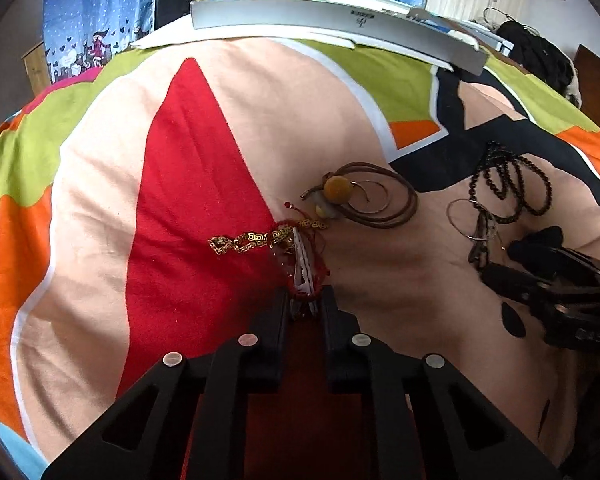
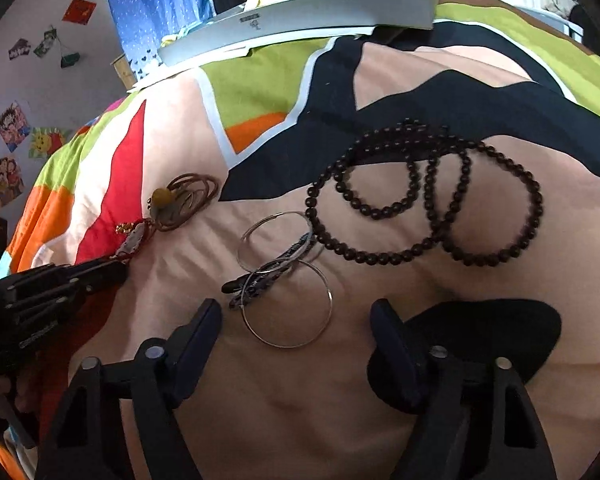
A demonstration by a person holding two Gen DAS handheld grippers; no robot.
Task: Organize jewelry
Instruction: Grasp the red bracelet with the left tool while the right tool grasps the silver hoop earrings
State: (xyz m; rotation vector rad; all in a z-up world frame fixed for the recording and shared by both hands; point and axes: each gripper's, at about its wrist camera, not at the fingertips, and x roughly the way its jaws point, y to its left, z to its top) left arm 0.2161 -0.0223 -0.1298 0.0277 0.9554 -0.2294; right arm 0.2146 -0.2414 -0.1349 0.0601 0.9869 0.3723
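Nearest, left gripper (image 1: 305, 300): jaws nearly together, pinching the end of a small clear packet with red cord bracelet (image 1: 300, 264) wrapped around it. Packet's far end lies on the bedspread (image 1: 100, 208), at the edge of the red patch. A gold chain (image 1: 244, 242) runs off it to the left across the red patch; looks linked to the red cord, can't confirm.

Right gripper (image 2: 296, 320): jaws spread wide, empty, hovering low over the cloth just short of the silver hoops (image 2: 288, 304). A dark clip-like piece (image 2: 268, 272) lies across the hoops, touching them.

Mid distance: brown cord necklace w/ amber bead (image 1: 338, 190) coiled just beyond the red bracelet, close to touching. Black bead strand (image 2: 428, 200) looped in a loose pile beyond the hoops, near edge brushing the upper hoop.

Far: long white flat box (image 1: 332, 16) at the back edge of the bed, well apart from all the jewelry. Maybe the destination, can't tell; nothing visible in it.

Progress, my read: early. All pieces are loose on the bedspread, none sorted into a container. Only the red bracelet packet is in hand. Left to do: move that, then hoops, bead strand, amber necklace, gold chain. Hoops look like the right side's next pick
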